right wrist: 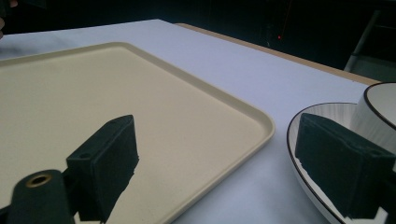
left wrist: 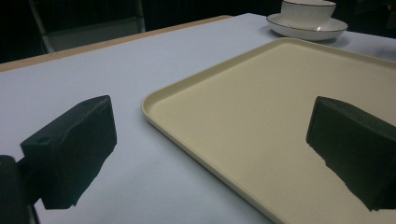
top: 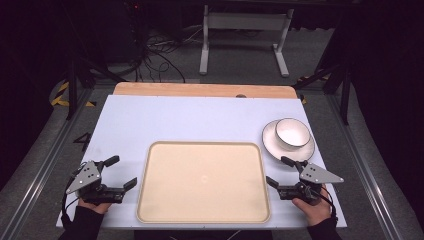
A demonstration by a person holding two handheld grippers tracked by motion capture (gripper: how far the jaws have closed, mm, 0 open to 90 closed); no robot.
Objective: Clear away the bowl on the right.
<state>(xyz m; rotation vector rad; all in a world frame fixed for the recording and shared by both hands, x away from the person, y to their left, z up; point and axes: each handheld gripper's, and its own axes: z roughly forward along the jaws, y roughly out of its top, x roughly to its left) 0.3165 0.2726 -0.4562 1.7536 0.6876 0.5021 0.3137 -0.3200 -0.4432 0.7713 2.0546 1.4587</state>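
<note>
Currently my right gripper [top: 280, 171], jaws wide and empty, sits just beside the white black-rimmed ceramic bowl [top: 292, 133] on its white saucer [top: 272, 145]; my left gripper [top: 121, 172] likewise gapes beside the beige plastic tray [top: 150, 200]. I risk a careless approach knocking the saucer's rim and sliding the bowl.

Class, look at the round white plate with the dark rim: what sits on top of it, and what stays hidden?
A white bowl with a dark rim stands on the round white plate, off-centre toward its far right. The bowl's inside looks empty. The plate's surface beneath the bowl is covered.
</note>
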